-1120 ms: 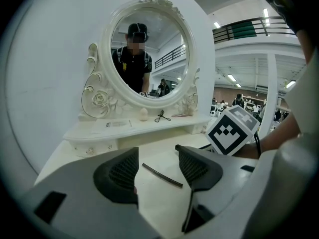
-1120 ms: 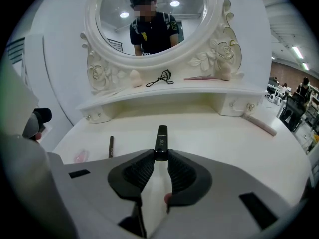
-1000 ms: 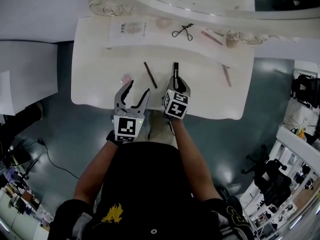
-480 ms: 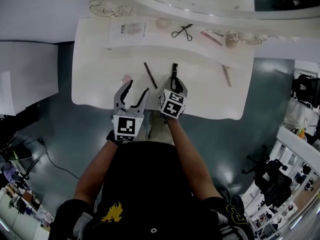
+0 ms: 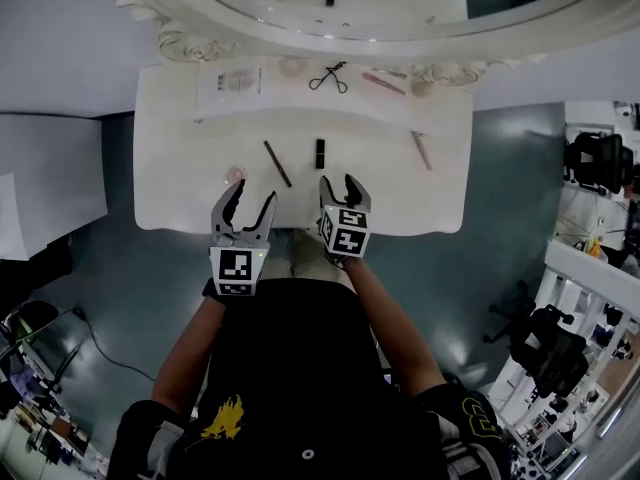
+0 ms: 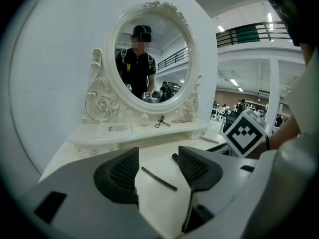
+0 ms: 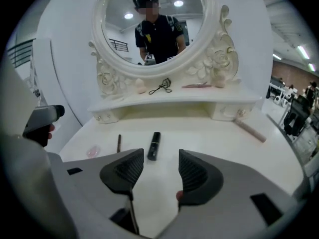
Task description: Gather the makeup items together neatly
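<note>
With the right gripper opening its jaws on nothing and the short black plastic tube lying just ahead of them, left of it the thin dark pencil before the slack, empty left gripper, I'd pull straight back, nudging neither.

A white dressing table stands against a pale wall. At the table's back rises an oval mirror in a white frame, with carved roses and scrolls where the frame meets the table. Along the table's back edge, under the mirror, runs a raised shelf with a curved front, and a small drawer with a knob sits beneath its end. Around the table spreads a glossy dark teal floor. A white panel lies to the table's left, with a black cable on the floor nearby. Black office chairs stand well off to the table's right.
</note>
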Demonstrator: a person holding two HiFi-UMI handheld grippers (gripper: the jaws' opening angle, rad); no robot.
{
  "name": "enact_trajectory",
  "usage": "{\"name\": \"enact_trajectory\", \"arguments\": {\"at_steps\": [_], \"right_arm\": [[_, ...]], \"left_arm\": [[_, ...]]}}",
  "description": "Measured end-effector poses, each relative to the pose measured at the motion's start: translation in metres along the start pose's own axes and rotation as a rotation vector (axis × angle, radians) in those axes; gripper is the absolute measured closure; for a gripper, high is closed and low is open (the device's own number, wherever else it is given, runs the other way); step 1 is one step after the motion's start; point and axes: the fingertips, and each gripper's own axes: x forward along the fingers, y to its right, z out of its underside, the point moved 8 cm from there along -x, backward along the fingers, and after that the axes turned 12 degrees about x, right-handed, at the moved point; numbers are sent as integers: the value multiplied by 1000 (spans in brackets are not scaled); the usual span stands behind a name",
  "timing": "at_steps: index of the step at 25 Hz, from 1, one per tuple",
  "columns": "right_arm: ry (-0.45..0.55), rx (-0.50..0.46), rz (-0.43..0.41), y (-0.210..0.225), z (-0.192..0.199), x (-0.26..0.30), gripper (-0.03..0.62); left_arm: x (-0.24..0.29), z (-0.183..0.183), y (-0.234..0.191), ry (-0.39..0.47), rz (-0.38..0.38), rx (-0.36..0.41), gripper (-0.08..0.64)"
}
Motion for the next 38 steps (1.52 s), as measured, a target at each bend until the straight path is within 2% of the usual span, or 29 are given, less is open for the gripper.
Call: {"name": "enact_trajectory", "arguments": {"at_steps": [4,7,9,13,15,17,20,23,27,32,38], "right_arm": [[79,-64,96,87,-24,-22,388],[71,-178,186,160,-42,-42,425],[60,-207,229,198,-53,-51,428],[12,-216,244,244,-69,-42,437],[-38,-270,233,260,-72,-31,443],[-78,-321,217,267,-70,-24,453],[-108,-316,192,276,-73,-10,451],[-119,-278,159,283,-76,2,445],[-122,-280,105,284,-75,2,492],[-130,-192,111,273,-62,-6,511],[-63,-25,159,232,-44,-28,512]], "left_arm": [[-3,-8,-3,13,-14,-2,308],[-7,-18,6,16,-23,-13,318],[-9,-30,7,20,-20,14,321],[-3,-49,10,38,-44,74,332],[0,-57,12,48,-90,93,376],[-5,-66,13,59,-141,98,428],[-12,-77,15,66,-192,94,511],[-16,-80,18,42,-223,104,512],[-20,-75,19,28,-250,77,512],[-20,-72,12,37,-225,74,515],[-23,-67,-11,70,-165,76,515]]}}
